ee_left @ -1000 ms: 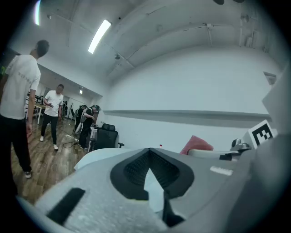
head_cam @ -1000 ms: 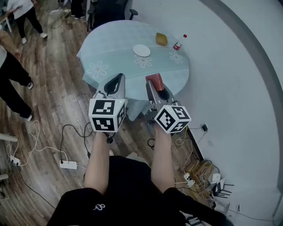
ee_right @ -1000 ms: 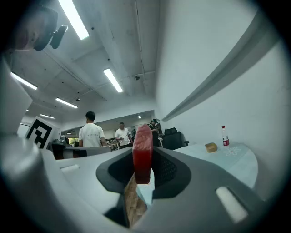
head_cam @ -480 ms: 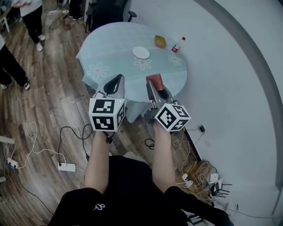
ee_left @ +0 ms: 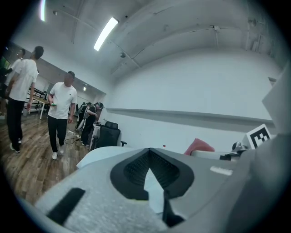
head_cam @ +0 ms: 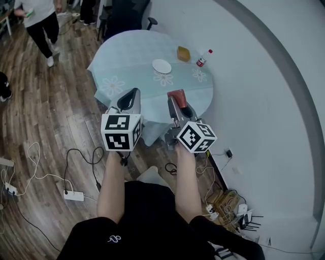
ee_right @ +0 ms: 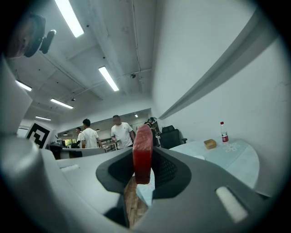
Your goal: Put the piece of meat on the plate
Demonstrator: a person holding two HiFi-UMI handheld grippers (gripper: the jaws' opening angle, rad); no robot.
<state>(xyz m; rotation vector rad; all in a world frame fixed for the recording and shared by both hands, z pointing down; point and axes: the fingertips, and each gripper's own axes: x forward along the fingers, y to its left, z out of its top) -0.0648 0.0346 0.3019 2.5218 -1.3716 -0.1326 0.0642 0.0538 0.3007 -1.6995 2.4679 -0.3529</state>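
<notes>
A red piece of meat (head_cam: pixel 177 94) stands on edge between the jaws of my right gripper (head_cam: pixel 177 97), which is shut on it. In the right gripper view the meat (ee_right: pixel 142 152) fills the gap at my right gripper (ee_right: pixel 142 160). My left gripper (head_cam: pixel 130 95) is held level beside it, shut and holding nothing. In the left gripper view my left gripper (ee_left: pixel 148 154) has its tips together. The white plate (head_cam: pixel 162 66) lies on the round table (head_cam: pixel 127 56) with a pale blue flowered cloth, ahead of both grippers and apart from them.
A brown bowl (head_cam: pixel 184 53) and a red-capped bottle (head_cam: pixel 202 58) stand beyond the plate near the white wall. A black office chair (head_cam: pixel 127 12) stands behind the table. A person (head_cam: pixel 40 20) walks at the upper left. Cables and a power strip (head_cam: pixel 73 195) lie on the wooden floor.
The table with the plate has slid a little lower in the head view. The people at the upper left have walked on. Both grippers keep their state, the meat still held.
</notes>
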